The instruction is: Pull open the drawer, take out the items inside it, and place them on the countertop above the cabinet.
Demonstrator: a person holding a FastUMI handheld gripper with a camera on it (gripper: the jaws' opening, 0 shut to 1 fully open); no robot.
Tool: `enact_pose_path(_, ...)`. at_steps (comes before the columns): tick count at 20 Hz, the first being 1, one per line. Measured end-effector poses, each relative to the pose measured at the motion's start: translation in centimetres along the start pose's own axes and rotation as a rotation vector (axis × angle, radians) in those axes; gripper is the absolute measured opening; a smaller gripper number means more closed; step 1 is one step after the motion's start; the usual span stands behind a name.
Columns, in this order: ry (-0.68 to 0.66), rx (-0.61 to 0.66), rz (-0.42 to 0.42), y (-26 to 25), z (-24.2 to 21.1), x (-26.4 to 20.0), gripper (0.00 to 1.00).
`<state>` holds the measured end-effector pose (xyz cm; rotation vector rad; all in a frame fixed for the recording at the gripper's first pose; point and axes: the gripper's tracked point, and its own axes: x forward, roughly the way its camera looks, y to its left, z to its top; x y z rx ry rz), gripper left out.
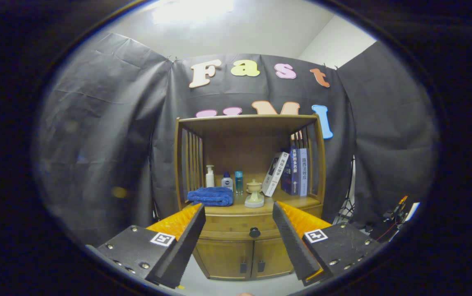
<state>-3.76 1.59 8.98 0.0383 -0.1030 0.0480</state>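
The tool [239, 216] sits low in the frame with its two black, orange-backed fingers [186, 242] spread wide and pinching nothing; their bases run off the lower edge. Between and beyond them, at centre frame, stands the wooden cabinet [246, 255] with its shut wooden drawer [236, 226], a wide, low front whose long axis runs left to right, facing the camera. Its round dark knob [254, 232] sits in the middle of the front, in the gap between the fingers. The drawer's left and right ends are covered by the fingertips, and what lies inside is hidden. Below it are two small doors [242, 257] with dark handles. On the bench [236, 207] above the drawer lie a folded blue towel [211, 196], a white pump bottle [210, 176], a small white-and-blue bottle [227, 181], a slim teal bottle [239, 181] and a pale green ceramic lidded cup [254, 194]. To the right, several books [291, 172] lean or stand upright; their spine writing is too small to read. Dim clutter at lower right is hard to make out.
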Motion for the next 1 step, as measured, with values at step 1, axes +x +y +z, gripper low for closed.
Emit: enact_pose_path(1, -0.002, 0.002, -0.001, 0.02, 0.09, 0.04, 0.98)
